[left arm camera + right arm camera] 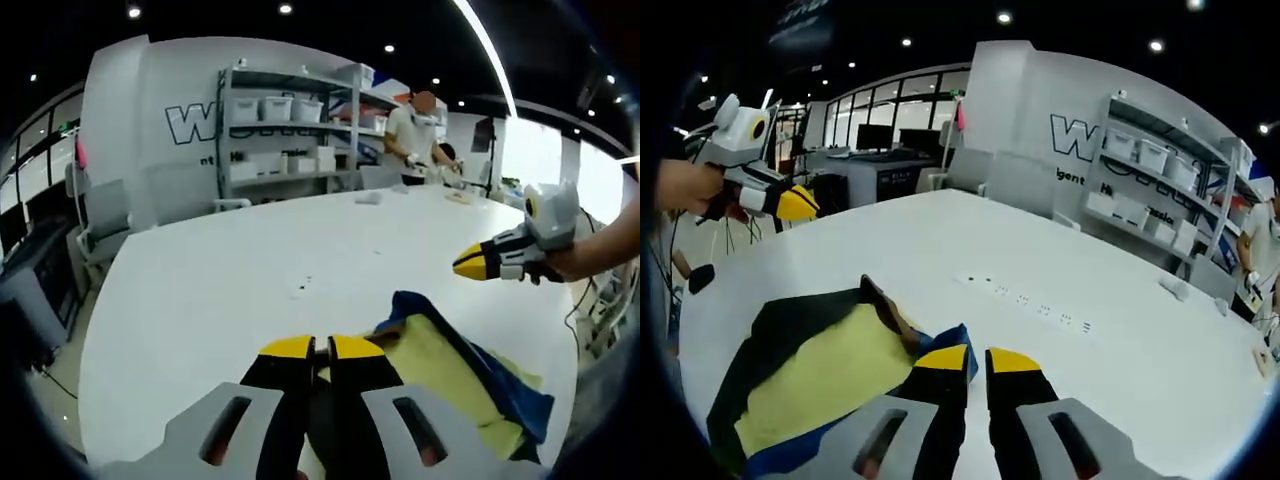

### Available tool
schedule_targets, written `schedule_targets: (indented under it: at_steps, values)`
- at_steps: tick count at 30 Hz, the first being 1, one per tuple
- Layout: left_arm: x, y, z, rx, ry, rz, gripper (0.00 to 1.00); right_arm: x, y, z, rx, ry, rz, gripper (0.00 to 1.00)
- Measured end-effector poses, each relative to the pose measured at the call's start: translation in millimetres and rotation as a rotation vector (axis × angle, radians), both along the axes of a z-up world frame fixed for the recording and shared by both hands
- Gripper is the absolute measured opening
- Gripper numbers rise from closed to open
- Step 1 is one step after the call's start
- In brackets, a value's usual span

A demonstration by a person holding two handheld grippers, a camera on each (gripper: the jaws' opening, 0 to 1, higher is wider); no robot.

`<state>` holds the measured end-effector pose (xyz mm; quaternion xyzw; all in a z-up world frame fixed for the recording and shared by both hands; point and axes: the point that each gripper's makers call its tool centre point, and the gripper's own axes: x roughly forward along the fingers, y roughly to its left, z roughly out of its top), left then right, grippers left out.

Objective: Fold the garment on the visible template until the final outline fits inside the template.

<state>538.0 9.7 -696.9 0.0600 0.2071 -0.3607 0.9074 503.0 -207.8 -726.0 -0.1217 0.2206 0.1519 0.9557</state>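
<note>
The garment (825, 375) is lying bunched on the white table (1060, 300), yellow lining showing. The left gripper (310, 348) is hovering at its edge, jaws nearly together, pinching nothing. The right gripper (968, 358) is hovering likewise above the cloth.

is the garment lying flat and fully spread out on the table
No, the garment lies bunched, its dark blue edges folded over the yellow middle on the white table.

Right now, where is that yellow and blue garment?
The garment lies on the white table near its edge, low and left in the right gripper view, beside the right gripper; low right in the left gripper view.
</note>
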Motion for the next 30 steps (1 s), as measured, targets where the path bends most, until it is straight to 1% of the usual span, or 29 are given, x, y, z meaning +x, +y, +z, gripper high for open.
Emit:
schedule_targets:
  at_steps: [8,14,18,21,30]
  values:
    - [-24.1,7.2,-16.8,0.036,0.018,-0.011,0.12,-19.5,10.1,-4.0,0.004,0.014,0.038,0.09]
    - [-49.9,13.0,-30.0,0.075,0.03,-0.038,0.16,-37.3,15.9,-8.6,0.01,0.02,0.06,0.14]
    - [-62.4,16.1,-35.8,0.092,0.035,-0.046,0.18,-48.4,18.5,-11.6,0.011,0.034,0.069,0.17]
    - [-72.1,18.2,-39.0,0.093,0.041,-0.048,0.19,-56.4,21.5,-12.2,0.021,0.037,0.074,0.19]
    - [-105.2,22.2,-54.5,0.092,0.071,-0.045,0.21,-87.0,25.4,-22.7,0.023,0.063,0.082,0.21]
